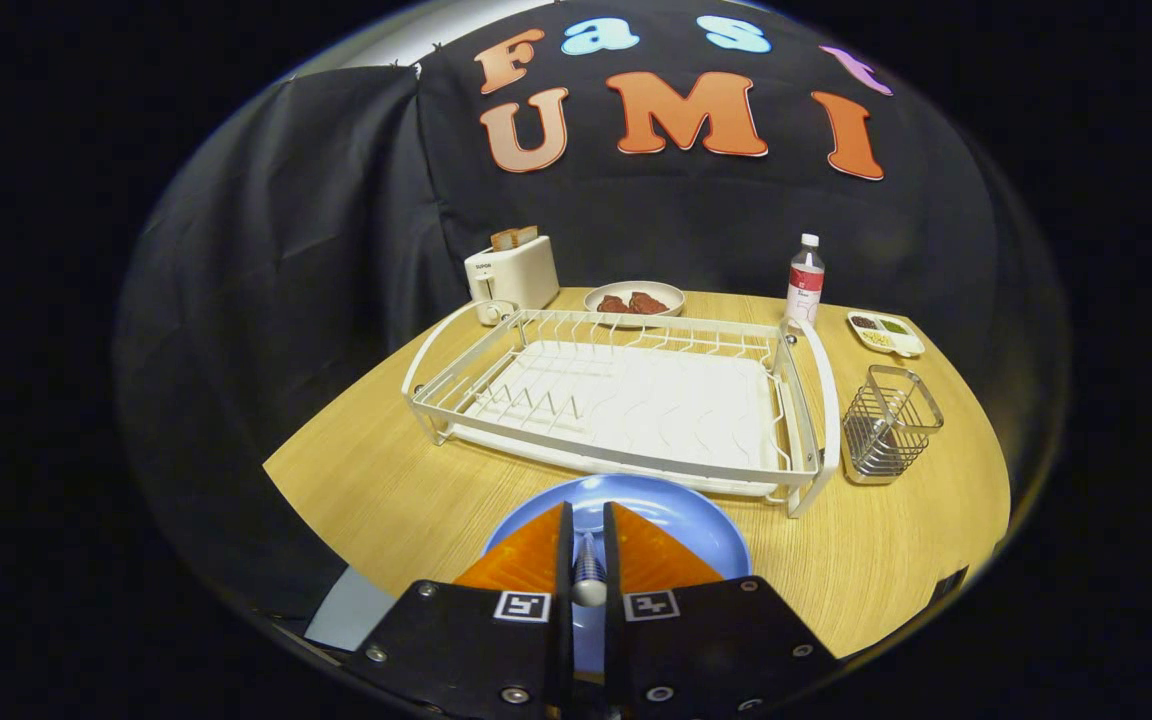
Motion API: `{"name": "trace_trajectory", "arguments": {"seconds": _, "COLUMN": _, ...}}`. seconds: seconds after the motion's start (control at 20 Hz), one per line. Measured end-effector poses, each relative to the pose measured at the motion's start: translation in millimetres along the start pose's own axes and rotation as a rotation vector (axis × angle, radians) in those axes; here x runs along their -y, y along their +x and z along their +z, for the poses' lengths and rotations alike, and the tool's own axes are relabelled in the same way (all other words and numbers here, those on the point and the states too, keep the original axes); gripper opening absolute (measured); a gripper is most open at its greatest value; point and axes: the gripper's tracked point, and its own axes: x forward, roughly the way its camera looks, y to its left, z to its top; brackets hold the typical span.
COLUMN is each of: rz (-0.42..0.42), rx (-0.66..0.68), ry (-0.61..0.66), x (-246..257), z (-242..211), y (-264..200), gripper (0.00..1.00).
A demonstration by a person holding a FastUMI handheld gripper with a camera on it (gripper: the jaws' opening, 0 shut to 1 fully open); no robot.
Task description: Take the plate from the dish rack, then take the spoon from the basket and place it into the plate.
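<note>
Spoon handle sits clamped between the two fingers of the claw, directly over the blue plate on the near table. Farther off stands the white dish rack, with the wire basket to its right.

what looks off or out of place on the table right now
Nothing stands out. The rack sits flat, the basket and bottle stand upright, with no spills. The gripper is shut on the spoon above the plate.
</note>
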Motion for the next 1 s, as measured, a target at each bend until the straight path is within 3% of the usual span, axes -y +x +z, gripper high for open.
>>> {"name": "trace_trajectory", "arguments": {"seconds": 0.2, "rz": -0.011, "rx": -0.041, "ry": 0.003, "x": 8.1, "z": -3.6, "y": 3.9, "gripper": 0.15}}
{"name": "trace_trajectory", "arguments": {"seconds": 0.5, "rz": -0.05, "rx": -0.014, "ry": 0.028, "x": 24.6, "z": 21.5, "y": -0.2, "gripper": 0.32}}
{"name": "trace_trajectory", "arguments": {"seconds": 0.85, "rz": -0.159, "rx": 0.096, "ry": 0.044, "x": 57.7, "z": 88.8, "y": -17.2, "gripper": 0.87}}
{"name": "trace_trajectory", "arguments": {"seconds": 0.95, "rz": -0.188, "rx": 0.133, "ry": 0.058, "x": 63.4, "z": 107.9, "y": -22.4, "gripper": 0.97}}
{"name": "trace_trajectory", "arguments": {"seconds": 1.0, "rz": -0.201, "rx": 0.148, "ry": 0.065, "x": 65.8, "z": 115.1, "y": -24.4, "gripper": 0.98}}
